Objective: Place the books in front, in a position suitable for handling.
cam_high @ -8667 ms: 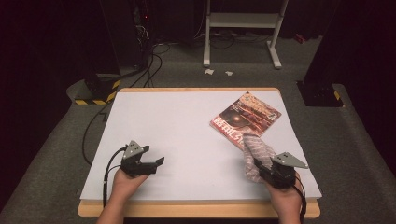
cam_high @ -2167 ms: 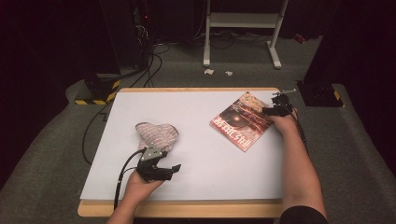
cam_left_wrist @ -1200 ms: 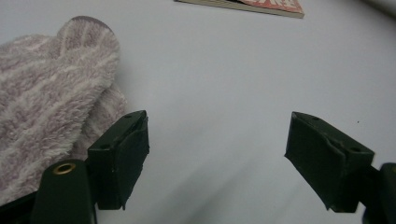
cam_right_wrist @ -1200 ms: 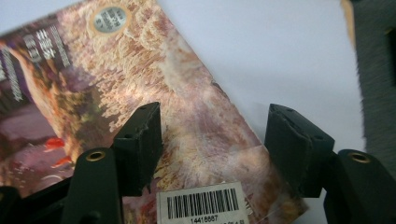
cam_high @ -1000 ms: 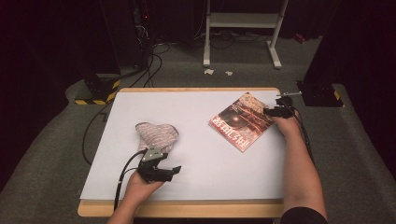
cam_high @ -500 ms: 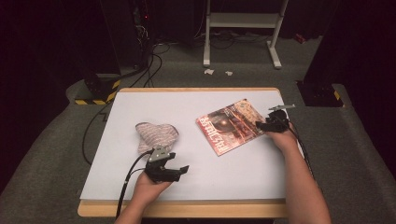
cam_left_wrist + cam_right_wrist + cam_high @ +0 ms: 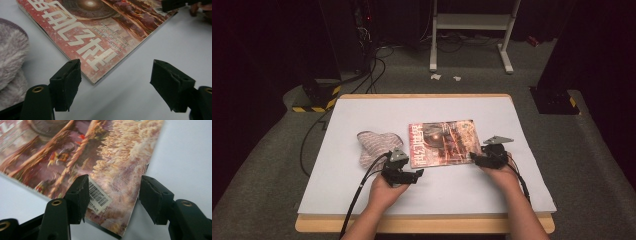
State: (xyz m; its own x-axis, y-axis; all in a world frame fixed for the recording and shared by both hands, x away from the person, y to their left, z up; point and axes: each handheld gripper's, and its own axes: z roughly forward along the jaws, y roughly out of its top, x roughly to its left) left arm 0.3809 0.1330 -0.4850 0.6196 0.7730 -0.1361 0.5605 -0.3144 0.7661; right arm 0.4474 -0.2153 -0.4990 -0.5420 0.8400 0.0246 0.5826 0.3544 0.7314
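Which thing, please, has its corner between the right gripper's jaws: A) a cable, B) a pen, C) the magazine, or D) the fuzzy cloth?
C: in the right gripper view the magazine has its barcoded corner lying between the right gripper jaws.

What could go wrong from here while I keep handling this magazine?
The right gripper straddles only the barcode corner of the magazine, so the cover may curl or tear rather than move flat. The left gripper, jaws just closing with nothing between them, points at the near corner; pushing there could shove the magazine into the fuzzy cloth.
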